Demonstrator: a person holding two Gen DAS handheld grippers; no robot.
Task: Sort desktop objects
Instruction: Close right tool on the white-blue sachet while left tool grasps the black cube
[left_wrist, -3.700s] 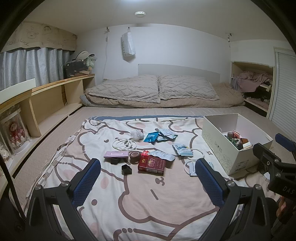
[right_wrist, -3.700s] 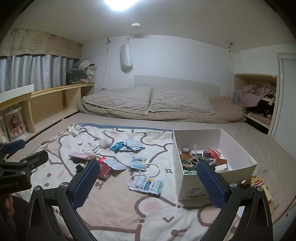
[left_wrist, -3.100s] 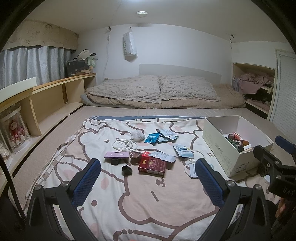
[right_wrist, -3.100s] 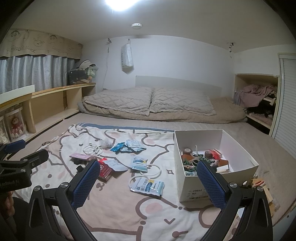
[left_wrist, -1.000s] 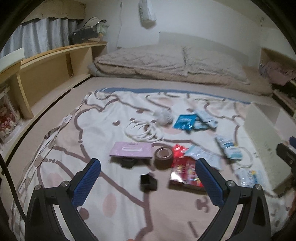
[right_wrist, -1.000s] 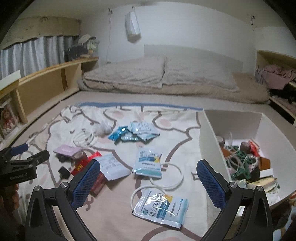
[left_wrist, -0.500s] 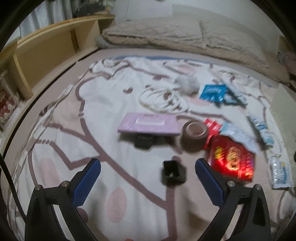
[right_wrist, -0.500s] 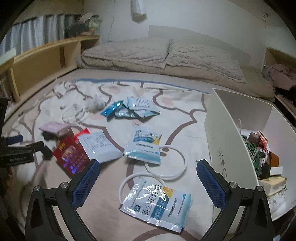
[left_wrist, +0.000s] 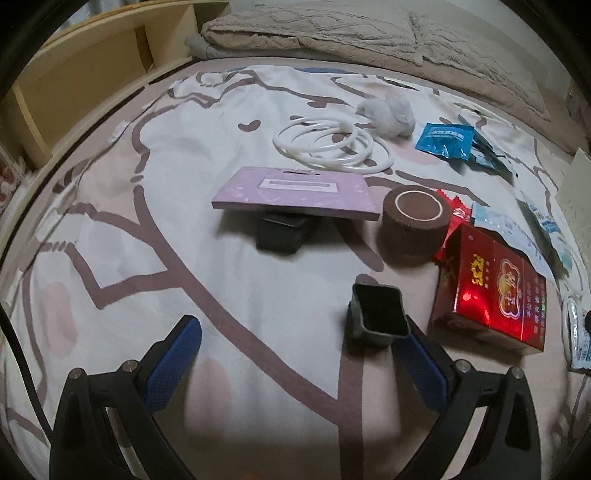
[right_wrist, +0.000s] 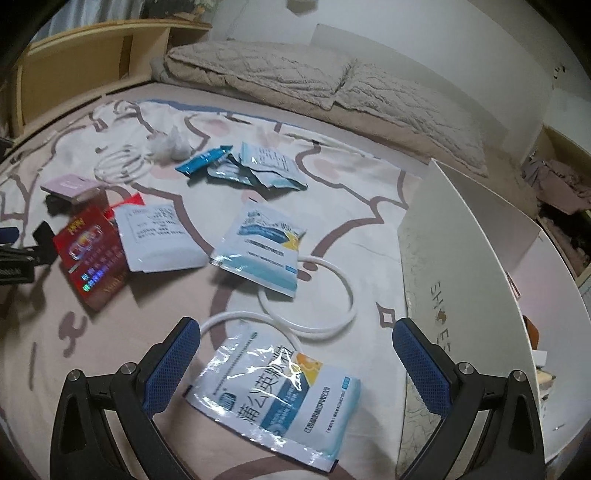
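Note:
My left gripper is open and low over the printed sheet. A small black open-topped cup stands just inside its right finger. Beyond lie a red box, a brown tape roll, a purple card propped on a black block, and white rings. My right gripper is open over a white and blue sachet. Ahead of it lie two white rings, another sachet and a white packet.
A white shoe box stands close on the right of the right gripper, with items inside at its far edge. Blue packets and a crumpled white wad lie farther back. Pillows and a wooden shelf border the sheet.
Both grippers have come down and forward toward the sheet. The black cup now sits by the left gripper's right finger; the sachet now lies between the right gripper's fingers.

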